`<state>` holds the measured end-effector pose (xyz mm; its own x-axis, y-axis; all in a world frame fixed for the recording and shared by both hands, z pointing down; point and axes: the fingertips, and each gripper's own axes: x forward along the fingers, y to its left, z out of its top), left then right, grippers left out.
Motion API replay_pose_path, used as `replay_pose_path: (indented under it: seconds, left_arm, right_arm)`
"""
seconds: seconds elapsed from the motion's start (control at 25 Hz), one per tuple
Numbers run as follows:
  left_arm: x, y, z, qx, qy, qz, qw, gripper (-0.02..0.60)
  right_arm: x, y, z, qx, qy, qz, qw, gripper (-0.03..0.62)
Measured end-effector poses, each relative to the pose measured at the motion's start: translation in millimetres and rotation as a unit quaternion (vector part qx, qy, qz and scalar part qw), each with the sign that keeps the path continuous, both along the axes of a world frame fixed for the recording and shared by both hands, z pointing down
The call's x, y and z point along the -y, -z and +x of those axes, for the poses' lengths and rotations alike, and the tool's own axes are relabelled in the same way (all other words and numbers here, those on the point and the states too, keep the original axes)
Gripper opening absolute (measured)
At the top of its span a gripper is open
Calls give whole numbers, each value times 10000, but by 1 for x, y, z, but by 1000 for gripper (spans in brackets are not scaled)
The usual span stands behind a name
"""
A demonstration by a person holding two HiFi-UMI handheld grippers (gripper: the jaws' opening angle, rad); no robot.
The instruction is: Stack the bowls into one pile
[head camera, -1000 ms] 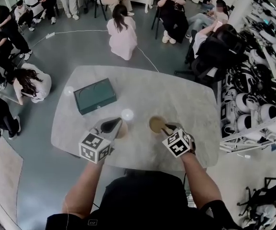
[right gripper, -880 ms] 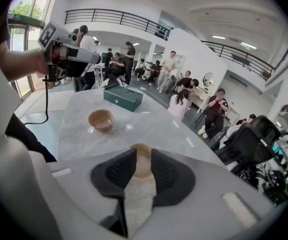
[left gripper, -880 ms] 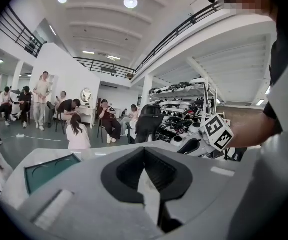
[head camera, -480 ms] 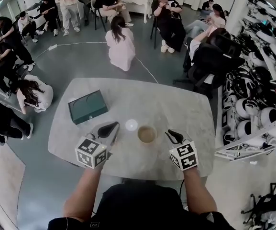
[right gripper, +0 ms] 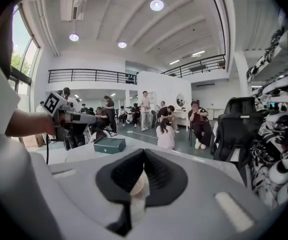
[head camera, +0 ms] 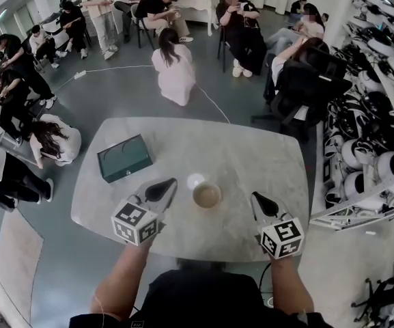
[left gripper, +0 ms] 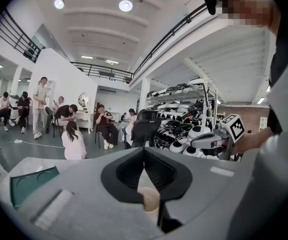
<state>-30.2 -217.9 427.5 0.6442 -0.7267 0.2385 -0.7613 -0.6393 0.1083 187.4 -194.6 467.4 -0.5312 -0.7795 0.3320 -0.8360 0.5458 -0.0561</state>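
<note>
A tan bowl pile (head camera: pixel 207 195) stands near the table's front middle; from above it reads as one bowl with a dark inside. My left gripper (head camera: pixel 170 183) hangs just left of it, shut and empty. To the pile's right, my right gripper (head camera: pixel 257 198) is also shut with nothing in it, clear of the rim. In the left gripper view the closed jaws (left gripper: pixel 144 152) hide most of the bowl (left gripper: pixel 148 199). The right gripper view shows its jaws (right gripper: pixel 144 152) closed in front of the bowl (right gripper: pixel 138 186).
A dark green box (head camera: pixel 123 158) lies on the marble table (head camera: pixel 251 156) at the back left. A bright light reflection (head camera: pixel 195 180) sits behind the bowls. Several people sit and crouch on the floor beyond the table. Racks of white gear line the right side.
The right gripper has let go of the bowl, shut its jaws and drawn back to the right and up. The left gripper has pulled back from the bowls too.
</note>
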Motion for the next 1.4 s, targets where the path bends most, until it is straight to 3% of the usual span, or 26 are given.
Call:
replay_pose_path:
  seconds: [0.2, 0.4, 0.52, 0.76, 1.0, 1.16, 1.4]
  left_arm:
    - [-7, -9, -3, 163, -106, -37, 9998, 11]
    - [-10, -27, -26, 411, 100, -101, 9991, 13]
    - [-15, -42, -46, 408, 274, -289, 9984, 87]
    - [-24, -71, -70, 584, 527, -484, 9957, 132]
    - [-32, -117, -92, 952, 423, -876, 9907, 175]
    - [-33, -147, -109, 984, 429, -1221, 9867, 186]
    - [-41, -189, -114, 1497, 88, -1501, 9772, 198]
  right_arm:
    - [-5, 15, 0, 99, 0, 233, 9997, 3]
    - [-5, 7, -6, 85, 76, 137, 9998, 3]
    - [-3, 7, -12, 92, 91, 87, 9999, 3]
    - [4, 3, -23, 53, 228, 60, 9997, 3]
    - [8, -5, -44, 37, 407, -47, 9992, 3]
    - [9, -11, -58, 35, 507, -155, 9986, 3]
    - [5, -20, -62, -6, 522, -300, 9982, 3]
